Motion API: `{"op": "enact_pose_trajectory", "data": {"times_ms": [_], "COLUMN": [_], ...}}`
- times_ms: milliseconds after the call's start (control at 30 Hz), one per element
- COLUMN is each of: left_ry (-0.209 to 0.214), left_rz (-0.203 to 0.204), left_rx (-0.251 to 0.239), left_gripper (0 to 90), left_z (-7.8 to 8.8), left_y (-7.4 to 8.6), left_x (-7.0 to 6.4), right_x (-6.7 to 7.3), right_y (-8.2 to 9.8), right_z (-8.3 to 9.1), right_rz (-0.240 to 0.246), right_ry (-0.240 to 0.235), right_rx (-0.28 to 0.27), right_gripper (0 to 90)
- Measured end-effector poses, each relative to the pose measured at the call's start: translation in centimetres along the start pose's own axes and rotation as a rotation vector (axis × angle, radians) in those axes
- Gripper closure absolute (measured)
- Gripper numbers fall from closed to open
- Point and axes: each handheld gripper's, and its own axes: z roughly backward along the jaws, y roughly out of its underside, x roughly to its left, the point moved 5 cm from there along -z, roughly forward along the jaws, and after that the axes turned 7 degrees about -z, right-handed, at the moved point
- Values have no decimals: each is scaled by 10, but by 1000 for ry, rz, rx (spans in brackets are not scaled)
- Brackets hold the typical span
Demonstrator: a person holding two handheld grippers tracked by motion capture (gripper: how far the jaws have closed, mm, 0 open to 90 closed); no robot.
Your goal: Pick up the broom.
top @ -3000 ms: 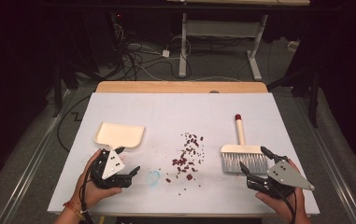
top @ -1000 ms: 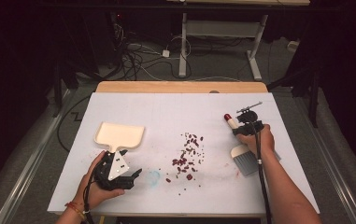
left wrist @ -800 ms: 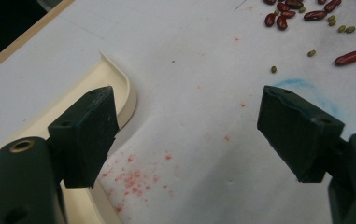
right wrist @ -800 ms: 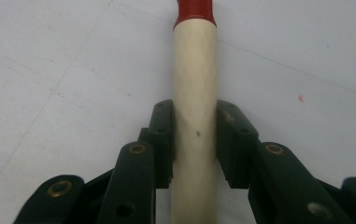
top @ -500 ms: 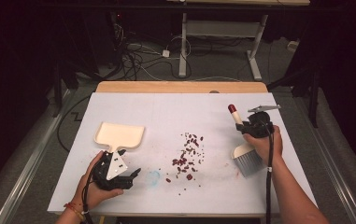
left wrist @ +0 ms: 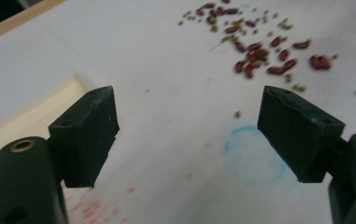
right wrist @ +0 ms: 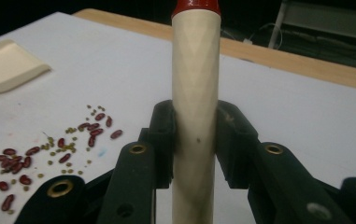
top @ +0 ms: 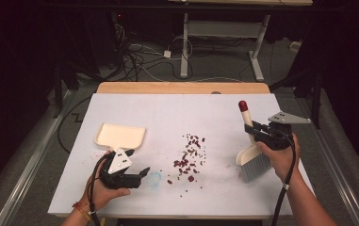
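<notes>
The brush (top: pixel 254 150) has been lifted off the table, handle pinched by the right gripper (top: pixel 257 131), right of the spilled beans (top: pixel 189 157). Left gripper (top: pixel 142 174) w/ jaws spread, empty, near the dustpan (top: pixel 119 136). Sweeping can begin.

Smooth matt cream brush handle (right wrist: pixel 195 93) with glossy red tip, grey bristles (top: pixel 257 167).
</notes>
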Motion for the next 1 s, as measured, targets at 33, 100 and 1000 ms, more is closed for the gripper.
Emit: {"op": "enact_pose_trajectory", "data": {"times_ms": [33,100,1000], "left_ry": [23,61,218], "left_rz": [-10,-33,-135], "left_rx": [-5,-14,-139], "left_gripper": [205,208,228], "left_z": [-2,-8,-57], "left_y": [-7,-21,-106], "left_x": [-5,-17,-74], "right_x": [3,7,73], "right_y": [-1,-1,-20], "right_z": [4,10,33], "right_rz": [5,12,74], "right_ry": [-6,-14,-75], "right_rx": [-16,-41,-227], "right_gripper": [705,705,704]}}
